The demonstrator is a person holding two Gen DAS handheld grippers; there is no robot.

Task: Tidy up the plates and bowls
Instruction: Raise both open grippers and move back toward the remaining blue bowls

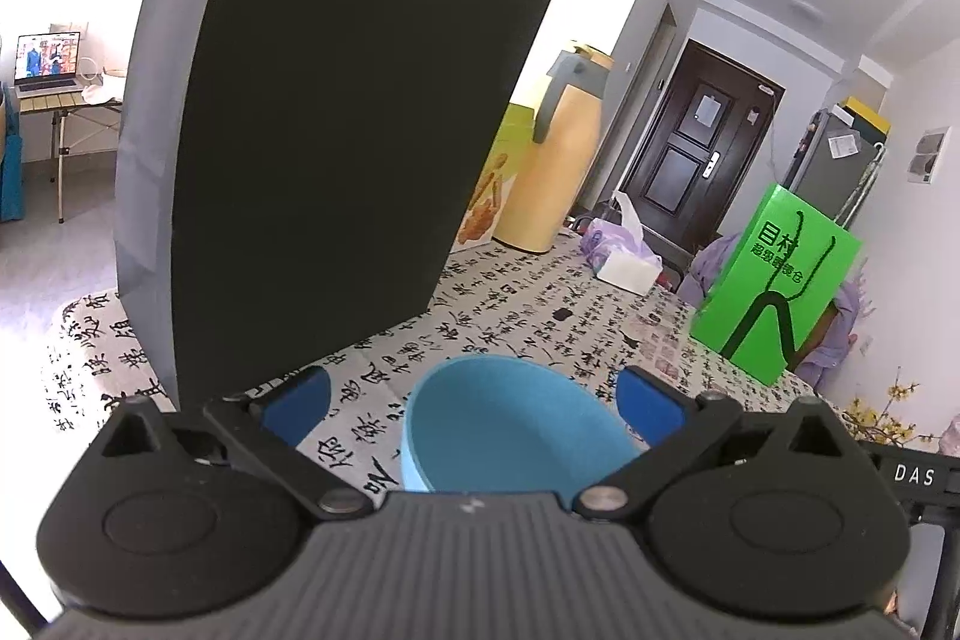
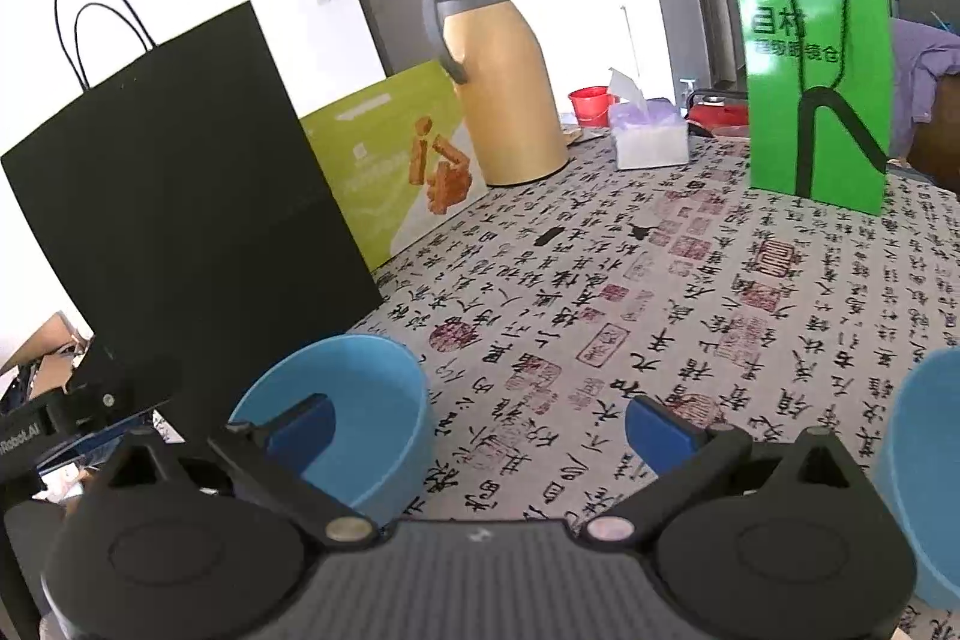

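In the left wrist view a light blue bowl (image 1: 528, 436) stands upright on the calligraphy tablecloth (image 1: 510, 316). It lies between the wide-apart blue fingertips of my left gripper (image 1: 474, 409), which is open; neither pad presses on it. In the right wrist view my right gripper (image 2: 480, 424) is open over bare cloth. Its left finger (image 2: 300, 427) is in front of a blue bowl (image 2: 372, 400). A second blue bowl (image 2: 924, 472) is cut off by the right edge of that view.
A tall black paper bag (image 2: 180, 196) stands close on the left, with a green snack box (image 2: 396, 160) and a gold thermos (image 2: 510, 82) behind it. A tissue box (image 2: 648, 136) and a green paper bag (image 2: 816, 88) stand at the far side.
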